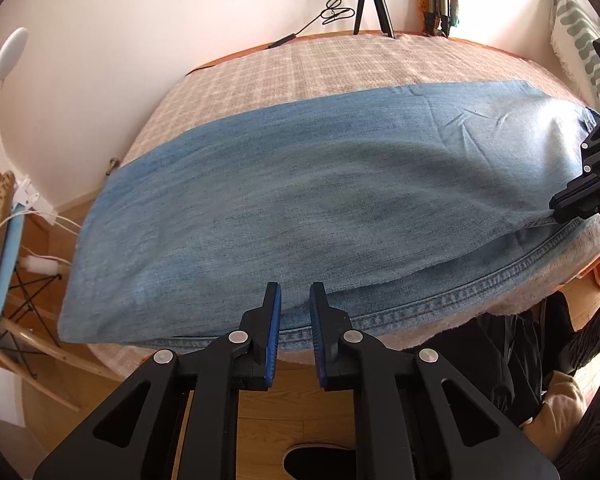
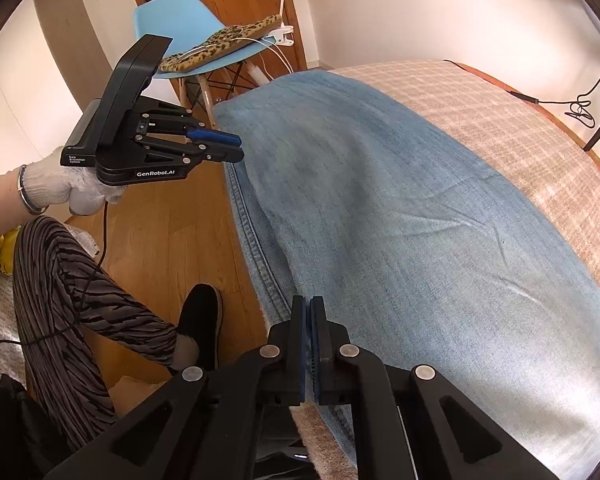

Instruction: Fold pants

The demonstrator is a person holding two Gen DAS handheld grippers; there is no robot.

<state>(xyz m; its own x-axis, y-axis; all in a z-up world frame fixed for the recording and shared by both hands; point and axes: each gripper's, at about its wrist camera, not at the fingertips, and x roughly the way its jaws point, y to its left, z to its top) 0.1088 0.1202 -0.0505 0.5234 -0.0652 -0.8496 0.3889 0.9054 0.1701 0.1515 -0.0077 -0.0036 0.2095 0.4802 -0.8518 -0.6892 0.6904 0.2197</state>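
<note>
Pinching the jeans (image 2: 400, 208) seam with my right gripper (image 2: 309, 308), anchoring the near edge.
My left gripper (image 1: 295, 294) (jaws narrowly apart, gripping nothing) hovers over the hem, ready.

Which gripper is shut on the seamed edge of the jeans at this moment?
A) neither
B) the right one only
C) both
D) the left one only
B: the right gripper pinches the jeans at the seam; the left gripper hangs before the edge, nothing between its pads.
</note>
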